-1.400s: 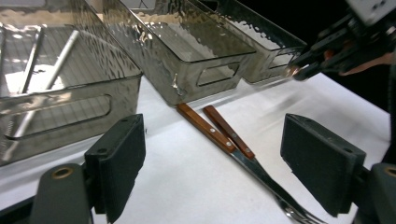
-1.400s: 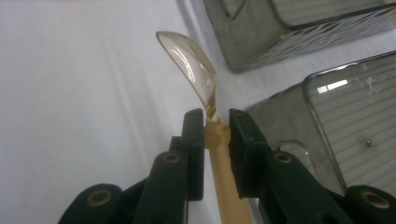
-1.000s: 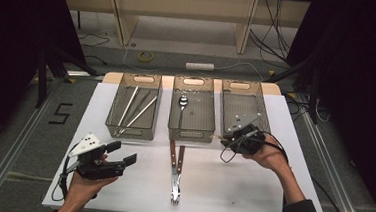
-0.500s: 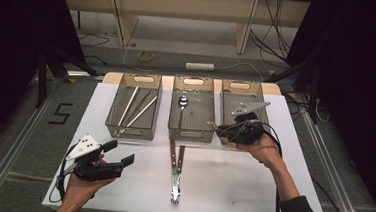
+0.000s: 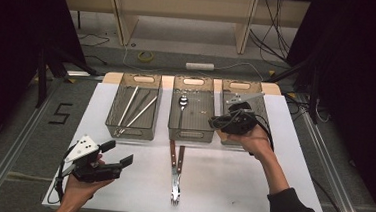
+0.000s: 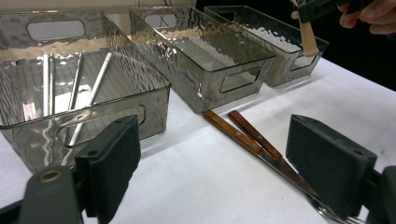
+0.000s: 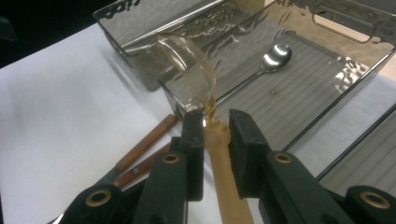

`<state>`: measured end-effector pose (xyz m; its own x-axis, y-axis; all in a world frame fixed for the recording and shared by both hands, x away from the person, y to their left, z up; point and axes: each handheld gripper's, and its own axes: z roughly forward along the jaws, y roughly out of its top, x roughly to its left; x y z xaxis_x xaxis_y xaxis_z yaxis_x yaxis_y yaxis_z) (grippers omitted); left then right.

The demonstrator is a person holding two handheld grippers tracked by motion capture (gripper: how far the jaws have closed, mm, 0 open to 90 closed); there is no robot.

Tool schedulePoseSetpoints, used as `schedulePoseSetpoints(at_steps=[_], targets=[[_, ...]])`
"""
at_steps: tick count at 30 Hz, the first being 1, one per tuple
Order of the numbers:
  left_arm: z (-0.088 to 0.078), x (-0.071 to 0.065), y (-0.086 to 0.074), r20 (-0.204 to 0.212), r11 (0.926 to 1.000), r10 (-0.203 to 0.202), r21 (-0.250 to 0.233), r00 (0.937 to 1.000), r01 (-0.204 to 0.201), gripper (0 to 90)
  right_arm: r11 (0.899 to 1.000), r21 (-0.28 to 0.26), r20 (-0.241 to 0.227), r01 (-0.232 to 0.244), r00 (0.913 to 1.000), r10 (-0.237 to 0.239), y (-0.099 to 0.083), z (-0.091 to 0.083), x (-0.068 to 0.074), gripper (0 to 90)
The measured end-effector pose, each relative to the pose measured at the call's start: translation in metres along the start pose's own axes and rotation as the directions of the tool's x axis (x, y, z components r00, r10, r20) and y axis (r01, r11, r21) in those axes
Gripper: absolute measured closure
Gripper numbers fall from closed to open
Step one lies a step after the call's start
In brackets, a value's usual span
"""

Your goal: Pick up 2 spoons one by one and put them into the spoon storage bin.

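While right claw (image 7: 215, 140) pinches a wooden-handled clear spoon (image 7: 189, 70) | left claw (image 6: 229, 172) wide, empty.

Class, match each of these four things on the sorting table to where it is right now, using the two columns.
Things:
1. metal spoon
2. wooden-handled cutlery
3. long metal rods
4. clear-bowled spoon

Places:
A. in the left bin
B. clamped in the right tool
C. in the middle bin
D. lying flat on the white table

Pairs: 1-C, 2-D, 3-A, 4-B
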<state>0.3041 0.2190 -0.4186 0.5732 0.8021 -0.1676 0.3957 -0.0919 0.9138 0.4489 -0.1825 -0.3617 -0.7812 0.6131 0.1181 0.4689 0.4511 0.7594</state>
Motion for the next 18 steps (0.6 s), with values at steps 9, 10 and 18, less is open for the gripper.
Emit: schedulePoseSetpoints(at_steps=[9,10,18], targets=[[0.002,-0.001,0.000,0.000,1.0000,-0.002,-0.001,1.0000,0.002,17.3,0.999,-0.028,0.011,-0.041,0.9991,0.042,0.017,0.005,-0.004,77.5],[0.002,-0.001,0.000,0.000,1.0000,-0.002,0.001,1.0000,0.002,17.3,0.998,-0.032,0.014,-0.049,0.9987,0.049,0.019,0.005,-0.005,77.5],[0.002,-0.001,0.000,0.001,1.0000,0.004,-0.001,1.0000,-0.004,17.3,0.994,-0.057,0.026,-0.095,0.9950,0.096,0.034,0.010,-0.009,77.5]])
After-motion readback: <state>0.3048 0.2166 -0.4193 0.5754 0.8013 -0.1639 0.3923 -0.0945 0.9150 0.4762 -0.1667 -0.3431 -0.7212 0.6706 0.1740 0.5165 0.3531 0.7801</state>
